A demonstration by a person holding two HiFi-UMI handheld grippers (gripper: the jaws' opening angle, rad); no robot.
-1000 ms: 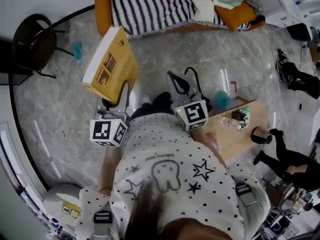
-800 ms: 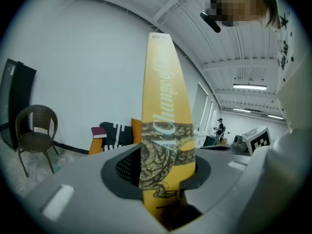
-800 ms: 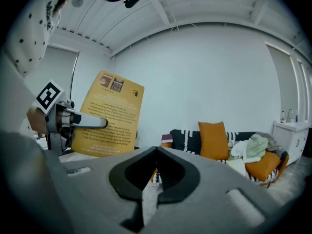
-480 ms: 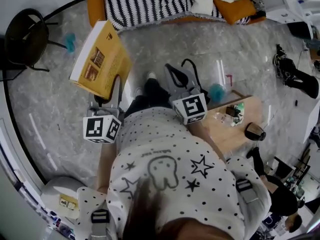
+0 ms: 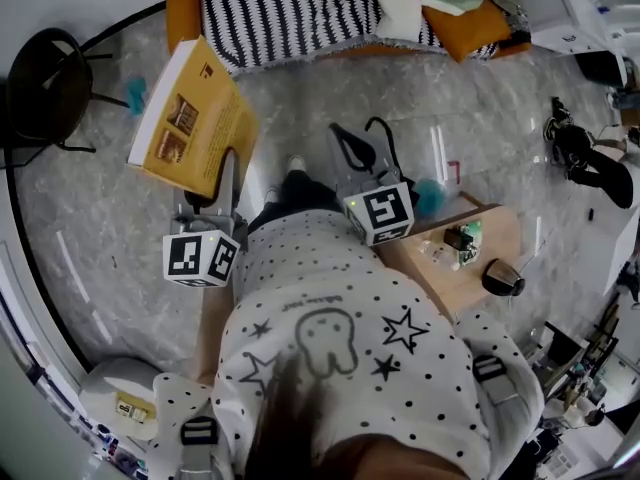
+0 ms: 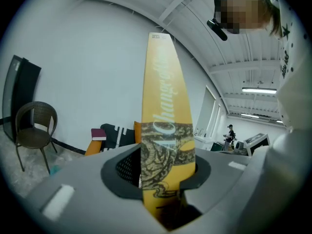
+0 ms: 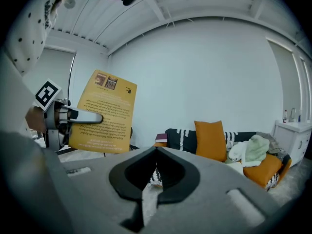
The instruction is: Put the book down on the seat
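Note:
A yellow book [image 5: 190,118] stands tilted in the air, with my left gripper [image 5: 228,163] shut on its lower edge. In the left gripper view its spine [image 6: 163,106] rises upright between the jaws of my left gripper [image 6: 165,152]. My right gripper [image 5: 352,158] hangs beside it to the right, shut with nothing in it; its jaw tips meet in the right gripper view [image 7: 156,149]. The seat is an orange sofa with a black-and-white striped blanket [image 5: 280,13], ahead of both grippers across the grey floor. It also shows as the sofa [image 7: 214,145] in the right gripper view.
A black wicker chair [image 5: 40,88] stands at the left. A low wooden table [image 5: 455,268] with small things is at my right. Orange cushions [image 5: 470,18], pale clothes [image 7: 251,150] and a dark red book [image 6: 98,134] lie on the sofa. A teal object [image 5: 135,93] lies on the floor.
Both grippers and the book have moved forward toward the sofa; the book now sits further left in the head view. The left gripper's hold on the book is unchanged.

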